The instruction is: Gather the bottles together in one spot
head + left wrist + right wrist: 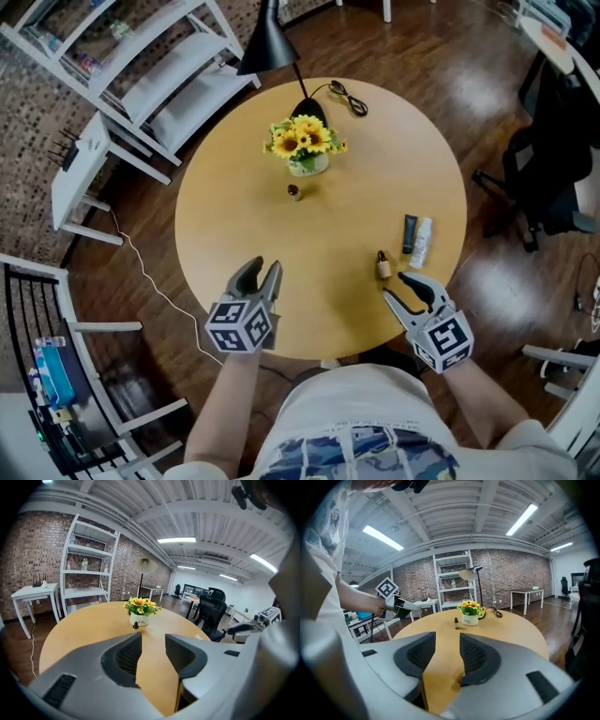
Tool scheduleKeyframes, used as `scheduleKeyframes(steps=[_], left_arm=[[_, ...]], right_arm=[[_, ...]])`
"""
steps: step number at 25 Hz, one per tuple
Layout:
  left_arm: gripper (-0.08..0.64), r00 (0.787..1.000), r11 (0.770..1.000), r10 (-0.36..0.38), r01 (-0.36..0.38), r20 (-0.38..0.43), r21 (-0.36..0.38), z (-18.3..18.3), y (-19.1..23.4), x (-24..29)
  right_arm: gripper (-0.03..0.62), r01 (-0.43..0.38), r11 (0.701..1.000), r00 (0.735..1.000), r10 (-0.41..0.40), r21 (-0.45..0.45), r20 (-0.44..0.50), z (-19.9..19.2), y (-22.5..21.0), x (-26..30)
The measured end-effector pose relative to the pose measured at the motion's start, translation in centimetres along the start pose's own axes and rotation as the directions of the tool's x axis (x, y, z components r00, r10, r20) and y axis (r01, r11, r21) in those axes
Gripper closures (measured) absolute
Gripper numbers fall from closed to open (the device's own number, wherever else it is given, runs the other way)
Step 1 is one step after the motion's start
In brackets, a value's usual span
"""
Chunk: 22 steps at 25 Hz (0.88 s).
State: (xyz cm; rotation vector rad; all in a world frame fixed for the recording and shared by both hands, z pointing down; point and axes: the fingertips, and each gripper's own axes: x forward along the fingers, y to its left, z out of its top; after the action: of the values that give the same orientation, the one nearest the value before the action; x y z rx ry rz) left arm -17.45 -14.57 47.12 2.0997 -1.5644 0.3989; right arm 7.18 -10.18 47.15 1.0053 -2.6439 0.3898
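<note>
A small brown dropper bottle stands just in front of the sunflower pot; it also shows in the left gripper view and the right gripper view. A second dropper bottle stands at the table's near right. Beyond it lie a black tube and a white bottle side by side. My left gripper hangs open and empty over the near left of the table. My right gripper is open and empty, just short of the second dropper bottle.
The round wooden table also carries a black lamp and its cord at the far side. White shelves stand at the far left, and an office chair stands to the right.
</note>
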Motion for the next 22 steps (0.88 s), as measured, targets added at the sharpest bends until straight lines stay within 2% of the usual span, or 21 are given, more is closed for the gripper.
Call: scheduleKeyframes(steps=[3,7,10,14,18,22], left_arm=[[0.397,1.0,1.0,-0.025,0.025,0.009,-0.003,-1.1,-0.7,-5.4],[0.397,0.998,0.997,-0.06,0.059,0.019,0.044,-3.1,-1.5,-11.8],[0.397,0.995,0.995,-0.087,0.085,0.043,0.051,-5.3,-1.7,-16.2],[0.397,0.989,0.99,-0.138,0.138,0.052,0.008,-9.7,-1.7,-20.9],[0.397,0.99,0.99,-0.138,0.138,-0.005,-0.041,-14.3,-1.6,-22.8],[0.399,0.987,0.986,-0.148,0.143,-0.055,-0.084,-16.4,-1.7,-24.4]], right_arm=[[0.416,0.038,0.999,0.999,-0.038,-0.012,0.009,0.5,3.1,-1.4],[0.416,0.085,0.996,0.996,-0.085,-0.007,0.0,0.5,7.3,-3.7],[0.416,0.124,0.992,0.992,-0.124,-0.021,-0.015,-0.2,10.4,-5.6],[0.416,0.164,0.986,0.985,-0.165,-0.02,-0.045,-1.7,14.6,-7.9],[0.416,0.185,0.982,0.978,-0.187,-0.029,-0.093,-4.1,17.3,-9.6],[0.416,0.183,0.982,0.974,-0.186,-0.038,-0.132,-5.4,19.7,-10.3]])
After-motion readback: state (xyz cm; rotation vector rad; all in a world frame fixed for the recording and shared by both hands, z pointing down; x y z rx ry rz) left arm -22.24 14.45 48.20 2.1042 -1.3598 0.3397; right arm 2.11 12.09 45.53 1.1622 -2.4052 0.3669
